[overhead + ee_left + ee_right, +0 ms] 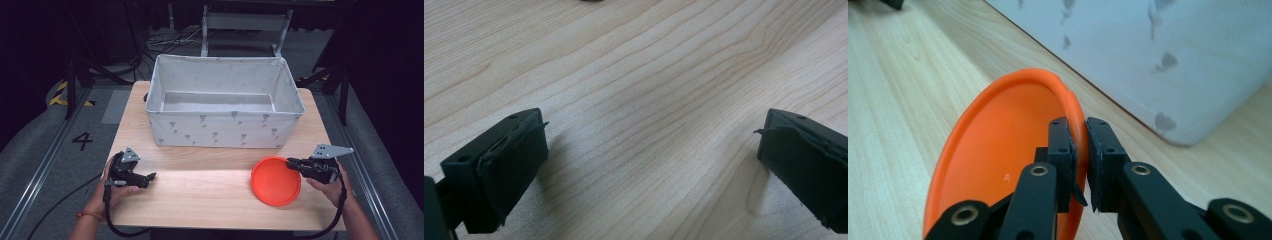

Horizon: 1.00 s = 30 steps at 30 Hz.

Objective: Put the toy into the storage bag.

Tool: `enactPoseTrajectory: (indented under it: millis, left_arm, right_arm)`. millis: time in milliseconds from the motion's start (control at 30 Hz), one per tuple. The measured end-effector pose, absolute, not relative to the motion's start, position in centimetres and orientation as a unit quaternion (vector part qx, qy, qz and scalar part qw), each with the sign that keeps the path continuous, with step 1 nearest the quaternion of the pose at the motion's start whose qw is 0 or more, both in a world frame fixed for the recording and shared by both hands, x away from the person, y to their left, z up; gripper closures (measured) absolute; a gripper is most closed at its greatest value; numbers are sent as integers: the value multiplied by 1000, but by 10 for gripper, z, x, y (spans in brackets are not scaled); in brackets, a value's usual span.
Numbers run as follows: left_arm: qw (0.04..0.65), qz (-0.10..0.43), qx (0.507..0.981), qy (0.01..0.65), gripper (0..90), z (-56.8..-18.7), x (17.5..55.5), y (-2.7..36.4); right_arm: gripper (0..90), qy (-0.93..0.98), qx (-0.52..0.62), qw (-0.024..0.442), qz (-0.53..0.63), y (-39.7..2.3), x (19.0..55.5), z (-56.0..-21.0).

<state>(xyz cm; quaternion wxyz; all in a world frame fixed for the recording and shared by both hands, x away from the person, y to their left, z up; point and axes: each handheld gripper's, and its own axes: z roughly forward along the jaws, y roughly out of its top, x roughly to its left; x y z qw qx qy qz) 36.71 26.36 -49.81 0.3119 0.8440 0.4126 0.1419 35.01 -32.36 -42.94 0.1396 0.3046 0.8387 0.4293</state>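
Nearest us, our right hand-held gripper (1080, 165) has its jaws pinched on the right rim of the orange plate (275, 181), which sits on the table (200, 192). Our left hand-held gripper (649, 165) gapes wide and empty, well apart. Straight beyond the plate stands the grey fabric bin (225, 131), its long axis crosswise.

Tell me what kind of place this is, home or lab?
Likely a lab or data-collection rig, not a home: a lone wooden table on grey floor with metal floor rails, a floor marking "4", hazard tape, loose cables, dark curtained surroundings.
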Motion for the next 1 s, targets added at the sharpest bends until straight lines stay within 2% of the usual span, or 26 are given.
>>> enactPoseTrajectory:
  millis: [500,767,1000]
  left_arm:
    - [311,142,843,416,3,-498,366,263]
    - [311,143,842,418,3,-498,366,263]
    - [311,143,841,418,3,-498,366,263]
  right_arm:
    - [828,880,198,200,382,-285,332,-360]
    - [828,879,182,229,377,-286,333,-313]
    - [828,868,189,239,391,-293,339,-285]
